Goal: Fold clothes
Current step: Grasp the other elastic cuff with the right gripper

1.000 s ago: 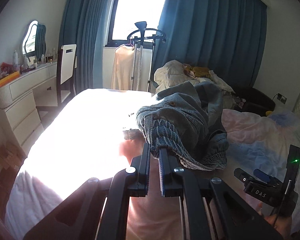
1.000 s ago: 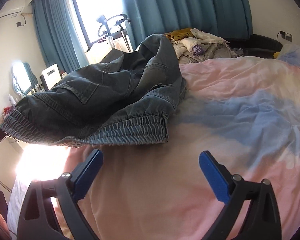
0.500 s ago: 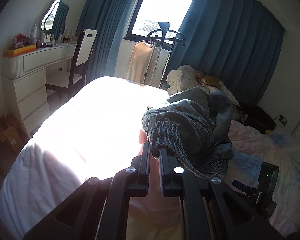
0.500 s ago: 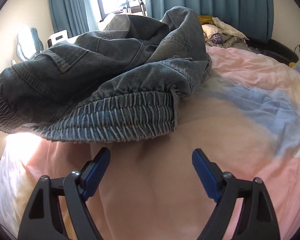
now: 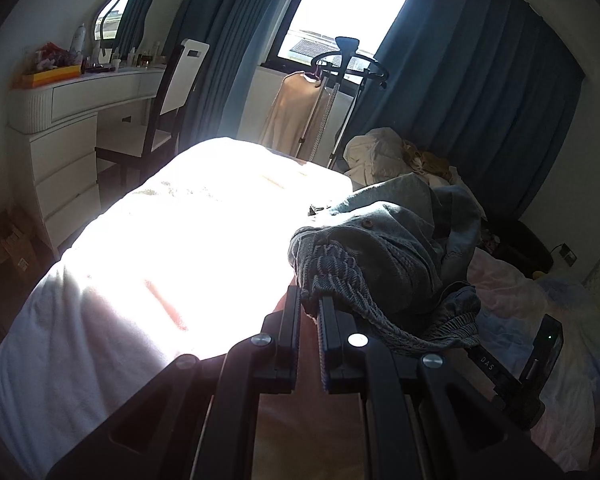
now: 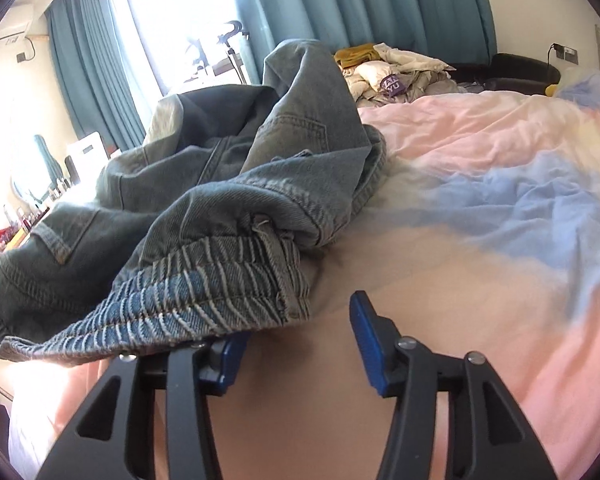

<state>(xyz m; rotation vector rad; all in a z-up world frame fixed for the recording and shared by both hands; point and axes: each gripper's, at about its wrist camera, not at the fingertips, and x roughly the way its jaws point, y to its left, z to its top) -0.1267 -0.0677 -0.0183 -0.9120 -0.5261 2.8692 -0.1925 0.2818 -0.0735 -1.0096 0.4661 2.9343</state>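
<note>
A crumpled pair of denim jeans (image 6: 204,216) is heaped on the bed (image 6: 480,208), and every place below is given from that heap. Its gathered elastic waistband (image 5: 340,276) faces the cameras on the near side. One end of that waistband is pinched by the left gripper (image 5: 310,312), whose jaws are clenched tight on the cloth, so that the denim is draped over and past its fingertips.

The other end of the waistband is approached by the right gripper (image 6: 300,320). Its jaws are closing, yet a gap is seen between them and only the pink bedcover shows through that gap. The blue pad (image 6: 230,356) of one finger is tucked under the waistband's edge, while the other pad (image 6: 366,332) stands clear just beside the cloth. No grip is yet made there; the claw is unclenched.

Beyond the jeans, a pile of pale clothes (image 6: 396,72) is seen lying at the far edge of the bed. Behind the jeans a garment steamer stand (image 5: 346,92) is seen with a beige garment (image 5: 292,116) hung on it, in front of a bright window (image 5: 348,12) framed by blue curtains (image 5: 480,92). Well to the left of the jeans, past the sunlit part of the bed, a white dressing table (image 5: 80,96) with a mirror (image 5: 120,16) and a chair (image 5: 172,92) are seen.
</note>
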